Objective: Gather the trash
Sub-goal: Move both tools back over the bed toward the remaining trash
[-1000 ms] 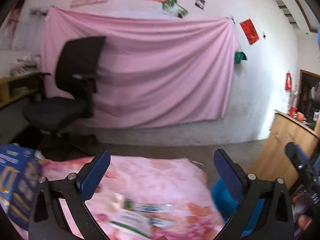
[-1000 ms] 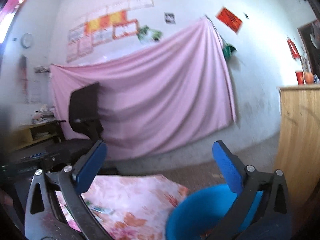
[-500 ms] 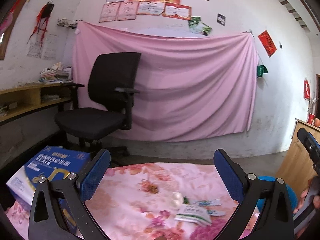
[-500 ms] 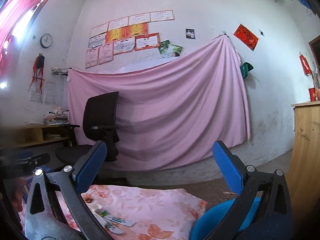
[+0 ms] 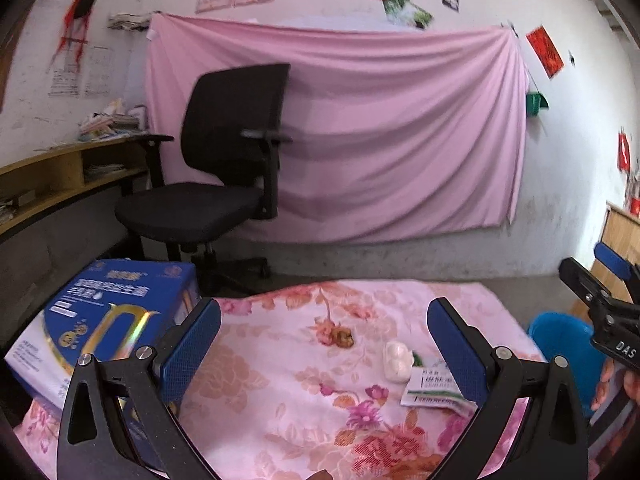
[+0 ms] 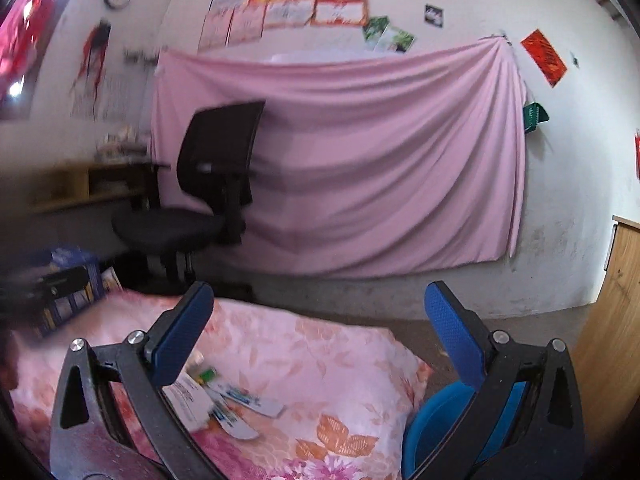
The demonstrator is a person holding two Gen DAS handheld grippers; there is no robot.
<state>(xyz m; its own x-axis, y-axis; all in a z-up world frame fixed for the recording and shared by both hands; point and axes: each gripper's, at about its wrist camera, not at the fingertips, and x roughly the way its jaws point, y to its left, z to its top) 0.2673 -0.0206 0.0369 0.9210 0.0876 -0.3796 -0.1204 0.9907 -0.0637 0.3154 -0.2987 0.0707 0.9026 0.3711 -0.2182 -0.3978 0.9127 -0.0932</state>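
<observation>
white-and-green sachet (image 5: 434,390) flat on floral cloth (image 5: 304,392)

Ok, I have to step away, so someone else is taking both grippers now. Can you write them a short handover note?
Left claw: open, empty, above the flowered cloth.
Right claw: open, empty, near the cloth's right end, beside the blue bin.
Trash on the cloth: a white wad, a white-and-green packet, some flat wrappers and a small brown scrap. A blue box stands at the cloth's left end.
Done: nothing is held; the bin's inside is hidden.
Left: pick up each piece and drop it in the bin.
</observation>
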